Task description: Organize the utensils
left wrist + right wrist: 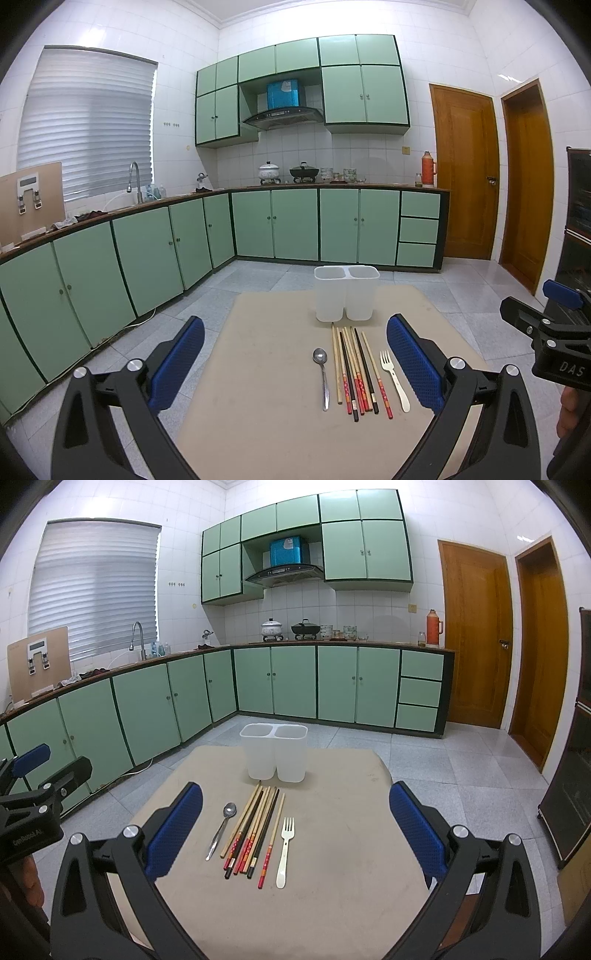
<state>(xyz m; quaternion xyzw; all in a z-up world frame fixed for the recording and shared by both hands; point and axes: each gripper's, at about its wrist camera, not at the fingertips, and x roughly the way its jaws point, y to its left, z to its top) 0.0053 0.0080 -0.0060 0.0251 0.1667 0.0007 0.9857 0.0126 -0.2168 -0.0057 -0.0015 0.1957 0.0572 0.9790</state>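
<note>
Both the left gripper and right gripper are hovering wide apart, gripping nothing, above chopsticks lying on the table

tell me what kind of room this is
Most likely a home kitchen. Green cabinets run along two walls under a counter, with a sink faucet by the window, and a range hood hangs above pots on a stove. Both open grippers hover over a table holding utensils.

Green cabinets, white-tiled walls
</note>
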